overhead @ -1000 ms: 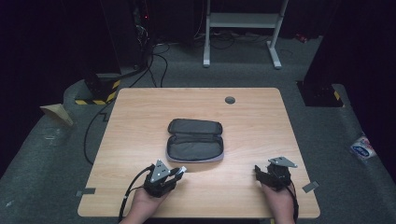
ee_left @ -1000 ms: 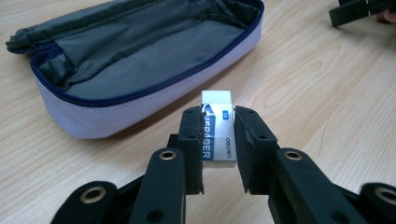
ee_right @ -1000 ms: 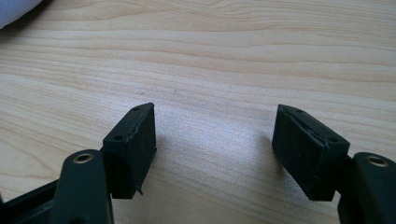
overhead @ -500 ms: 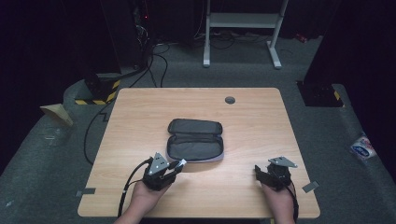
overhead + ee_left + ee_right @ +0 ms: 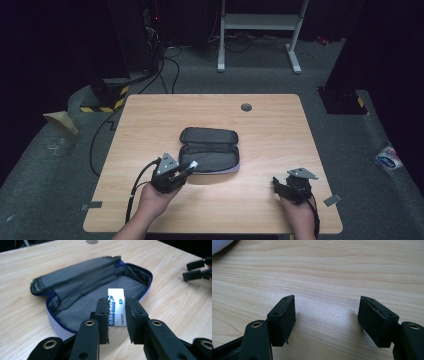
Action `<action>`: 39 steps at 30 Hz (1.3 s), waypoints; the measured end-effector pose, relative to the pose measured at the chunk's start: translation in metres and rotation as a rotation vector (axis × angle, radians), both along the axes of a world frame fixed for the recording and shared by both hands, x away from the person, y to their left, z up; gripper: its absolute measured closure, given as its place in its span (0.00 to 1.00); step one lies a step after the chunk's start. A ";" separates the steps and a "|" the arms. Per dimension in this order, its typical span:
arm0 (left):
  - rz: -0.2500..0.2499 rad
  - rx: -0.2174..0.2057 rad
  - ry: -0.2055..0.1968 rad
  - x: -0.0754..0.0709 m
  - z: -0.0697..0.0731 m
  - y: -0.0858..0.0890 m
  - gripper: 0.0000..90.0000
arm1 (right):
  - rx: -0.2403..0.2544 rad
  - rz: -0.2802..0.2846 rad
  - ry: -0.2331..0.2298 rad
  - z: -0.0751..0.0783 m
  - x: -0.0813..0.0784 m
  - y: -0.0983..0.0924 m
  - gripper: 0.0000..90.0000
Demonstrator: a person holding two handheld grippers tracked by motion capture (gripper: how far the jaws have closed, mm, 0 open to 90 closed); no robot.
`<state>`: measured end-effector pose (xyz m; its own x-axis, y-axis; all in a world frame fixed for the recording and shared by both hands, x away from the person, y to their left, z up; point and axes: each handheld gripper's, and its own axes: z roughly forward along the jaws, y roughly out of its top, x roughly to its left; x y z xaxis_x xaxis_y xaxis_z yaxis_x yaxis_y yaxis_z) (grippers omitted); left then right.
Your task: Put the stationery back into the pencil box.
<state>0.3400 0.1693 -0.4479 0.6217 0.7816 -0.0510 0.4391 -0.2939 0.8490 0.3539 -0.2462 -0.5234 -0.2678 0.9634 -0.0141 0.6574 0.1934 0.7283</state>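
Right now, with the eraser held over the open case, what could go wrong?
1. The left hand-held gripper pinches only the lower part of the eraser; it might slip or tilt out.
2. It hangs near the front rim of the case, so an early release may drop it on the table.

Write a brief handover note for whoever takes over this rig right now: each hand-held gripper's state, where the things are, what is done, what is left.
Left hand-held gripper: shut on the eraser, held at the near edge of the open pencil case.
Right hand-held gripper: open, nothing between its jaws, low over the table.
Done: eraser gripped, case unzipped.
Left: probably place the eraser inside, then close the case.
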 end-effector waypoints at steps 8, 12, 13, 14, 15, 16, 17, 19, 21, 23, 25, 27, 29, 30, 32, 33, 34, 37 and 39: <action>0.024 0.012 0.019 0.021 0.003 0.003 0.81 | 0.000 0.000 0.000 0.000 0.000 0.000 0.34; 0.044 0.013 0.043 0.033 0.001 0.005 0.81 | 0.000 0.000 0.000 0.000 0.000 0.000 0.34; 0.051 0.012 0.051 0.036 0.000 0.005 0.81 | 0.000 0.000 0.000 0.000 0.000 0.000 0.34; 0.055 0.006 0.061 0.039 -0.001 0.006 0.81 | 0.000 0.000 0.000 0.000 0.000 0.000 0.34; 0.056 0.006 0.067 0.042 -0.002 0.006 0.81 | -0.002 0.002 -0.001 0.000 0.000 0.000 0.34; 0.060 0.006 0.072 0.044 -0.002 0.006 0.81 | 0.000 0.000 0.000 0.000 0.000 0.000 0.34; 0.061 0.005 0.074 0.046 -0.003 0.006 0.81 | 0.000 0.000 0.000 0.000 0.000 0.000 0.34; 0.071 0.015 0.086 0.049 -0.005 0.005 0.81 | 0.000 0.000 0.000 0.000 0.000 0.000 0.34; 0.080 0.039 0.106 0.051 -0.009 0.004 0.81 | 0.000 0.000 0.000 0.000 0.000 0.000 0.34; 0.084 0.062 0.120 0.053 -0.014 0.002 0.81 | 0.000 0.000 0.000 0.000 0.000 0.000 0.34; 0.087 0.077 0.131 0.054 -0.018 -0.001 0.81 | 0.000 0.001 0.000 0.000 0.000 0.000 0.34; 0.086 0.086 0.137 0.054 -0.021 -0.003 0.81 | 0.000 0.001 0.000 0.000 0.000 0.000 0.34; 0.088 0.088 0.132 0.054 -0.023 -0.005 0.81 | -0.001 0.001 0.000 0.000 0.000 0.000 0.34; 0.090 0.090 0.132 0.053 -0.024 -0.005 0.81 | -0.002 0.002 -0.001 0.000 0.000 0.000 0.34; 0.093 0.102 0.128 0.052 -0.026 -0.006 0.81 | -0.002 0.002 -0.001 0.000 0.000 0.000 0.34; 0.094 0.112 0.126 0.052 -0.026 -0.006 0.81 | -0.002 0.002 -0.001 0.000 0.000 0.000 0.34; 0.097 0.114 0.128 0.052 -0.026 -0.006 0.81 | -0.002 0.002 -0.002 0.000 0.000 0.000 0.34; 0.099 0.114 0.129 0.050 -0.027 -0.005 0.81 | -0.003 0.003 -0.001 0.000 0.000 0.000 0.34; 0.100 0.110 0.128 0.049 -0.027 -0.005 0.77 | -0.001 0.000 0.001 0.000 0.000 0.000 0.34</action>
<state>0.3886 0.1647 -0.4754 0.5346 0.8443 -0.0358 0.5732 -0.3312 0.7495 0.3537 -0.2461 -0.5233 -0.2677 0.9634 -0.0148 0.6579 0.1940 0.7277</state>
